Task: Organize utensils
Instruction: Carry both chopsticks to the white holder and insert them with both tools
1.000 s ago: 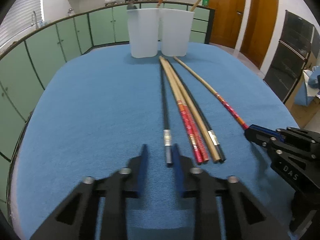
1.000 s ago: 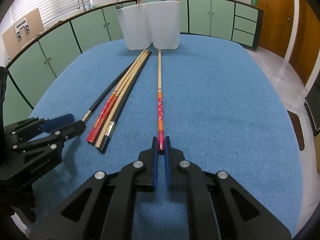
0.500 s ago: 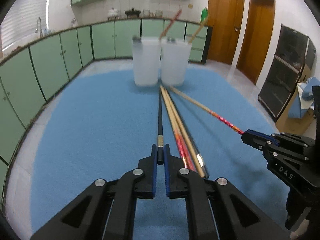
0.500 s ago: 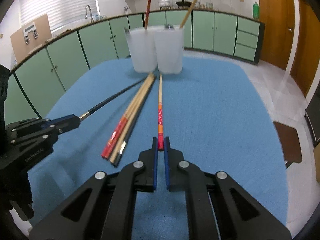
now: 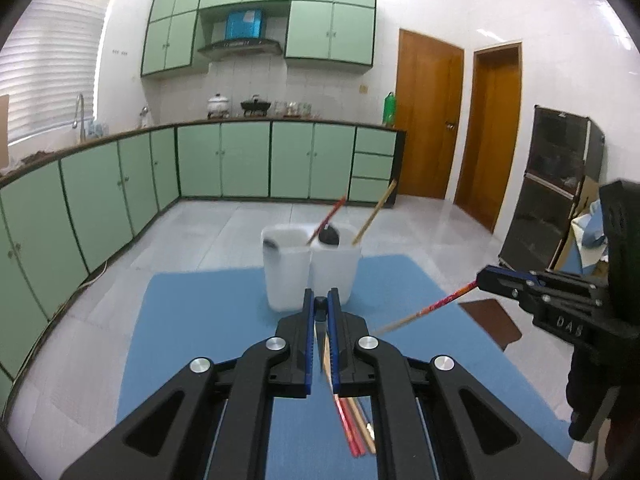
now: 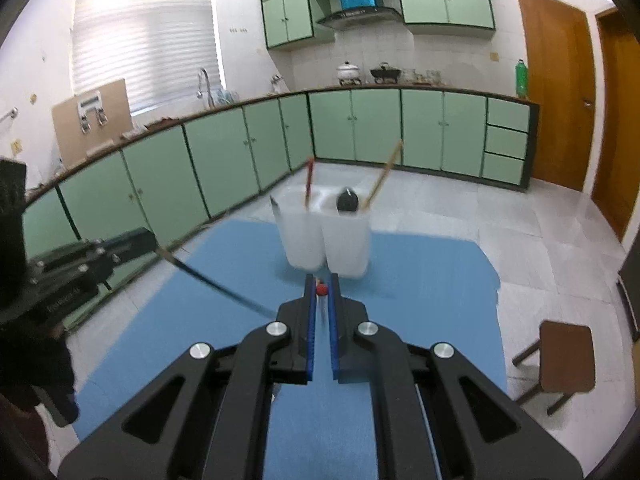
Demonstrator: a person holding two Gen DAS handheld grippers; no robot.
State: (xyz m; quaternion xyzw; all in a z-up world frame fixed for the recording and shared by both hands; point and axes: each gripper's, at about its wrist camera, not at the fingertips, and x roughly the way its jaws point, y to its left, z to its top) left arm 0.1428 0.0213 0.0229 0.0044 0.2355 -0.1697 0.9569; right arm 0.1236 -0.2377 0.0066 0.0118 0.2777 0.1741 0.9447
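Left wrist view | thin black chopstick [image 5: 320, 304] clamped by left gripper [image 5: 321, 312], red-patterned wooden chopstick [image 5: 436, 306] by right gripper [image 6: 321, 292] | both raised near white plastic cups [image 5: 288, 272] | light, stiff, slippery; end-gripped.

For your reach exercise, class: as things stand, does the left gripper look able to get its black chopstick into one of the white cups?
Probably yes. The left gripper, jaws shut on the black chopstick, is raised over the blue mat, and the white cups stand ahead with open tops; only the chopsticks already leaning in them crowd the openings.
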